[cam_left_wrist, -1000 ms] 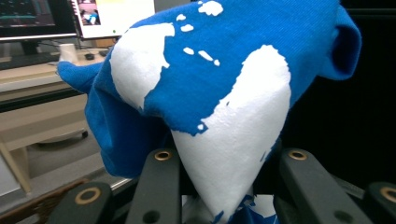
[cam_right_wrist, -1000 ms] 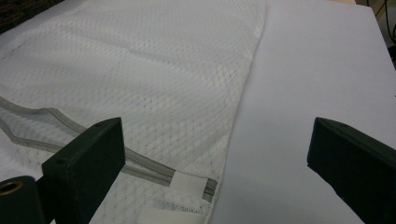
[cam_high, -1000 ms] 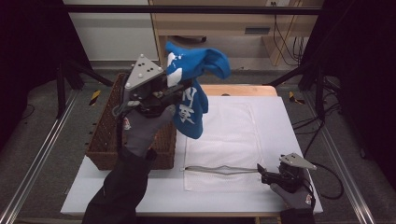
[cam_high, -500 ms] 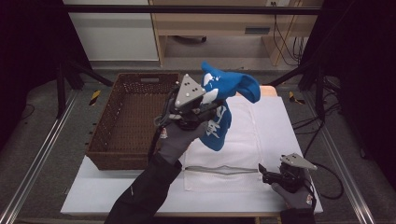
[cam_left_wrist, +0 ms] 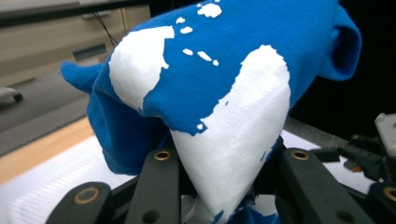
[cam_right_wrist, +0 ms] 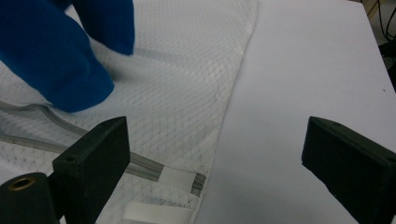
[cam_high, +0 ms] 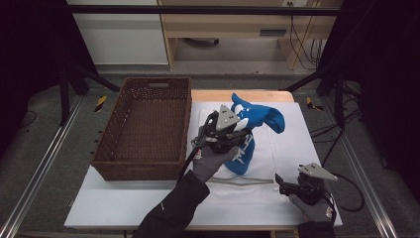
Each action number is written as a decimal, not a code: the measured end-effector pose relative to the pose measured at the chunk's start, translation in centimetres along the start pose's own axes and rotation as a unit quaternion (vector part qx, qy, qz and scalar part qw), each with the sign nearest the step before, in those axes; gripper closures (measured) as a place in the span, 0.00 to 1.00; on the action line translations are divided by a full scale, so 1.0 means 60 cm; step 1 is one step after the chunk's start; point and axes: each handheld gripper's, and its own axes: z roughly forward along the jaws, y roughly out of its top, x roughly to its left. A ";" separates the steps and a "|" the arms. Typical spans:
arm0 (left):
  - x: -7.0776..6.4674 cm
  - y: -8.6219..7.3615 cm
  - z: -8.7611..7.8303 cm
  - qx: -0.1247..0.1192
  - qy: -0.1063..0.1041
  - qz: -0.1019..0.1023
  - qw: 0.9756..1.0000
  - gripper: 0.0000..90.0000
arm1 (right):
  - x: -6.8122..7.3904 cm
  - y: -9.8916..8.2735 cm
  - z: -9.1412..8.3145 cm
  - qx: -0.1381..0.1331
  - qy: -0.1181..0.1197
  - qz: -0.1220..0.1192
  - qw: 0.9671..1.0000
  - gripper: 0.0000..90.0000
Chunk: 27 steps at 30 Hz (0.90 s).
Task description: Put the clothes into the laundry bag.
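We look down on a white desk (cam_high: 124, 208) whose far edge shows a strip of pale wood (cam_high: 257, 95). Around it lies a grey floor (cam_high: 44, 163), crossed on each side by a metal rail (cam_high: 34, 188) running toward us. Black stand legs (cam_high: 74, 82) rise at the left and right, with yellow-and-black markers (cam_high: 100, 103) near their feet. A dark bar (cam_high: 198, 10) spans the top of the high view. Behind it we see a white cabinet (cam_high: 119, 34) and a light wooden bench (cam_high: 233, 29), with black cables (cam_high: 297, 34) hanging at its right. Both far sides fall into deep shadow, while the desk is evenly lit.
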 end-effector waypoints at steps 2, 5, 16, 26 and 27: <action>0.000 -0.022 0.018 0.012 -0.005 -0.007 1.000 0.76 | 0.000 0.000 0.000 0.001 0.000 0.004 1.000 0.09; -0.002 -0.036 0.028 0.017 -0.006 -0.007 1.000 0.76 | -0.001 -0.001 0.000 0.002 0.001 0.004 1.000 0.09; -0.011 -0.115 0.091 0.084 -0.011 -0.011 0.996 0.73 | -0.002 -0.001 -0.001 0.004 0.000 0.008 1.000 0.09; -0.002 -0.164 0.123 0.134 -0.004 -0.013 0.991 0.63 | -0.003 -0.001 0.000 0.002 -0.002 0.006 1.000 0.09; -0.002 -0.166 0.123 0.133 -0.007 -0.013 0.991 0.60 | -0.002 -0.001 0.000 0.002 -0.002 0.006 1.000 0.09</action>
